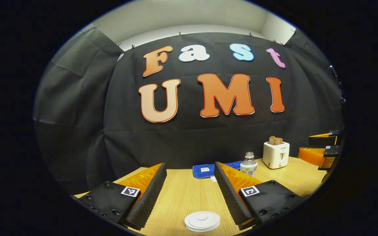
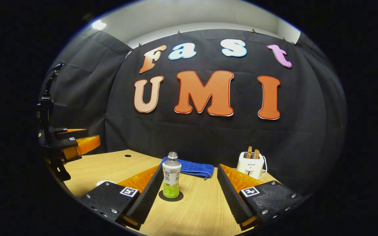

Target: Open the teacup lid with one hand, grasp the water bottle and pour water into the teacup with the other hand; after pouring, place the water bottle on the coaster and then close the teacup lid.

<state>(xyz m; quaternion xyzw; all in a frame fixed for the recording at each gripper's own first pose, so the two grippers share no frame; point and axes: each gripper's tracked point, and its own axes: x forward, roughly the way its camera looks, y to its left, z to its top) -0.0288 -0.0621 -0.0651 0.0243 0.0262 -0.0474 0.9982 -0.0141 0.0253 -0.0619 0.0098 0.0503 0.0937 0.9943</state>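
Note:
The white round teacup lid point(image 1: 202, 221) lies low in the left gripper view, on the table between the two fingers. My left gripper point(image 1: 190, 167) is open above and around it, touching nothing. The water bottle point(image 2: 171, 177), clear with a green label, stands upright on a dark round coaster point(image 2: 171, 196). My right gripper point(image 2: 189, 168) is open, with the bottle just inside its left finger and not touched. In the left gripper view the bottle point(image 1: 248, 164) stands partly behind the right finger. A white rim point(image 2: 105, 182) peeks out by the right gripper's left finger.
A folded blue cloth point(image 2: 192, 167) lies at the back of the wooden table point(image 2: 110, 167). A white toaster point(image 2: 250, 165) with toast in it stands at the back right. The other gripper point(image 2: 71, 141) hangs at the far left of the right gripper view.

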